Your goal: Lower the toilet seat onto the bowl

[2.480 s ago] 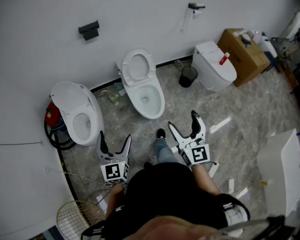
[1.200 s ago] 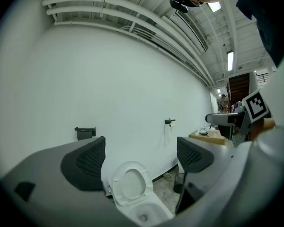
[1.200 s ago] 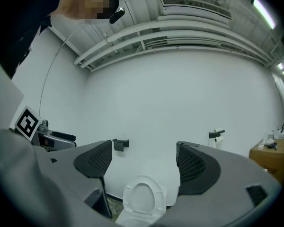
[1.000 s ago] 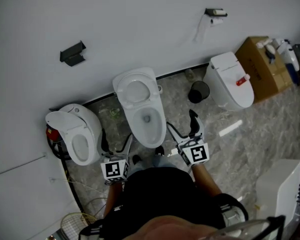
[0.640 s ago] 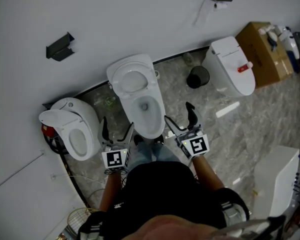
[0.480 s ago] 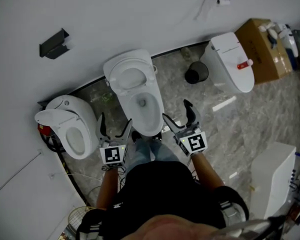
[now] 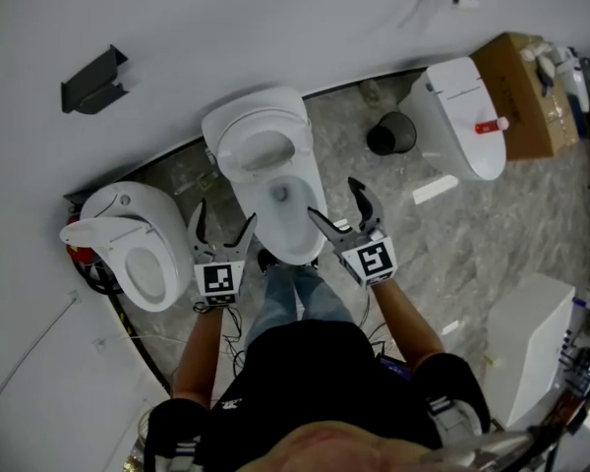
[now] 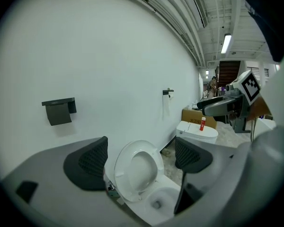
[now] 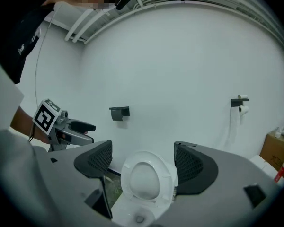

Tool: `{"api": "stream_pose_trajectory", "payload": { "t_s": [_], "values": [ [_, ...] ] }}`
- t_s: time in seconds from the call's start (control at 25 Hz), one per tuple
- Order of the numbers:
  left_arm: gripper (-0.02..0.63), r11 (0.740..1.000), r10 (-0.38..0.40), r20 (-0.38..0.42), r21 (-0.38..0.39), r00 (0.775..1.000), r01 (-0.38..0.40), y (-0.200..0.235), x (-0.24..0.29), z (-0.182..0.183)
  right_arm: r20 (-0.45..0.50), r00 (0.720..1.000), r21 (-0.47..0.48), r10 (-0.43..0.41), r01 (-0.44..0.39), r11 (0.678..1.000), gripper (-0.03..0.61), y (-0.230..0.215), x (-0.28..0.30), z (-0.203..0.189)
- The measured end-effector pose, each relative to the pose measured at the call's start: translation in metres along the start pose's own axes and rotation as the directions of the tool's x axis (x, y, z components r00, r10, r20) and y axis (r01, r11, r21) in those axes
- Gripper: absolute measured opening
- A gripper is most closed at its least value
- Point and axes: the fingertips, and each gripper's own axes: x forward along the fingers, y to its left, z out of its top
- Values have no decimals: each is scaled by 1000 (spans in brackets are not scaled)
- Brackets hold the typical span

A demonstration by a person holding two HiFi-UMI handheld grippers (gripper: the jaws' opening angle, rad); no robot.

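The person stands at the front of a white toilet bowl (image 7: 287, 214) in the middle of the head view, feet on the grey marbled floor (image 7: 442, 234). The toilet seat (image 7: 262, 147) is up, standing nearly upright at the back of the bowl close to the white wall (image 7: 275, 18), its oval opening facing the person. The left gripper (image 7: 222, 218) hangs at the lower left of the bowl's front, its claw spread wide and holding nothing. The right gripper (image 7: 335, 201) hangs at the lower right of the bowl, its claw equally wide and empty, one tip overlapping the bowl's rim in the picture; I cannot tell whether it touches. Each gripper view shows the raised seat framed between the two dark pads, well beyond them. At the left of the head view stands a second toilet (image 7: 138, 244) with its lid up. In the upper right is a third toilet (image 7: 452, 136) with its lid shut and a small red bottle (image 7: 493, 126) lying on it, a black bin (image 7: 390, 134) just beside it and a cardboard box (image 7: 519, 96) further right. A dark holder (image 7: 88, 80) hangs on the wall at upper left.
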Motion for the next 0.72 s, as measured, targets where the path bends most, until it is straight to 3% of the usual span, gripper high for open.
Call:
{"api": "stream_pose_trajectory", "payload": {
  "t_s": [0.32, 0.72],
  "values": [
    [445, 999, -36, -54, 28, 998, 37, 23, 53, -24, -75, 995, -46, 63, -67, 997, 419, 1, 64, -29],
    [407, 996, -61, -102, 62, 993, 68, 41, 117, -49, -125, 989, -155, 73, -92, 984, 417, -21, 137, -57]
  ]
}}
